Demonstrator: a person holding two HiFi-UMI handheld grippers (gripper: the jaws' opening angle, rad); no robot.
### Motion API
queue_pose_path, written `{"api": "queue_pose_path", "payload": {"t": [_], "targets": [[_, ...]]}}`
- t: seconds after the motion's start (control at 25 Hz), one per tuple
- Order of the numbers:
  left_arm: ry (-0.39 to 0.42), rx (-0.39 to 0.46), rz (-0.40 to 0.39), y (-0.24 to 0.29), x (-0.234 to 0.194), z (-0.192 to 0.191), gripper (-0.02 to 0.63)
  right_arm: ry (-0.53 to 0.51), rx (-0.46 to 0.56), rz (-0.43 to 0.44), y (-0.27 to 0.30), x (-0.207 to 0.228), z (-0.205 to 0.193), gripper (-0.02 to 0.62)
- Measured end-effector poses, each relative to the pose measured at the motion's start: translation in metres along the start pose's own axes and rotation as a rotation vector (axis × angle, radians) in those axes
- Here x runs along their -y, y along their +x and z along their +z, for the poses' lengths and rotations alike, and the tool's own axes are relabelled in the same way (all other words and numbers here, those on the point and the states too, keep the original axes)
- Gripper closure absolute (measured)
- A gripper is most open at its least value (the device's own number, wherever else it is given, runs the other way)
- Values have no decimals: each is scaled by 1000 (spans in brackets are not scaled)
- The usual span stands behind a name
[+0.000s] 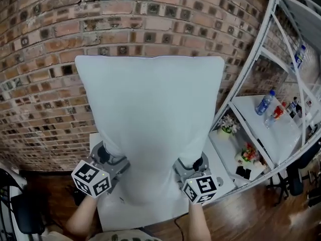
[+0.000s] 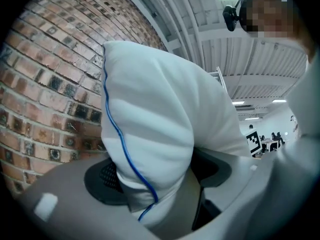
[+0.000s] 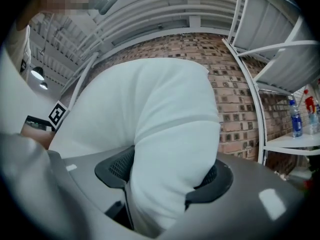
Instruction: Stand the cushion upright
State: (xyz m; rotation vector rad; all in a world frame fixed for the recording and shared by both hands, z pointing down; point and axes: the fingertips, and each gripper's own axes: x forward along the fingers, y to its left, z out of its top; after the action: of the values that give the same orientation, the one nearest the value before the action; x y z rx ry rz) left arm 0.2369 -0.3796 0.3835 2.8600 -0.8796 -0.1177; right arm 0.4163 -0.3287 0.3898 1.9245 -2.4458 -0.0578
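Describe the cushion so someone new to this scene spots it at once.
Look at the brick wall filling the head view. Held up in front of it is the cushion, its two lower corners clamped by the left hand-held gripper and the right hand-held gripper. Unlike the small bottles on the white shelves alongside, it is large, soft, plain white, with thin blue piping.

You see a white cushion (image 1: 150, 119) edged with blue piping (image 2: 117, 129). The brick wall (image 1: 45, 44) is red-brown, flecked with dark spots, with pale mortar. Your left tongs (image 2: 155, 181) and right tongs (image 3: 165, 179) are grey with black mesh pads (image 3: 117, 166); their cubes (image 1: 91, 178) are white with black squares. The desk (image 1: 150, 216) is white, the floor (image 1: 251, 220) dark brown.
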Motion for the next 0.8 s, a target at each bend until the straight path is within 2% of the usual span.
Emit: {"api": "queue_pose_path", "payload": {"t": [0.36,0.8], "targets": [[15,28,103,23,-26,5,224,-17,17,94,47,21,4,281],[89,53,171,57,-62,23,230,-47,83,140,103,44,19,282]]}}
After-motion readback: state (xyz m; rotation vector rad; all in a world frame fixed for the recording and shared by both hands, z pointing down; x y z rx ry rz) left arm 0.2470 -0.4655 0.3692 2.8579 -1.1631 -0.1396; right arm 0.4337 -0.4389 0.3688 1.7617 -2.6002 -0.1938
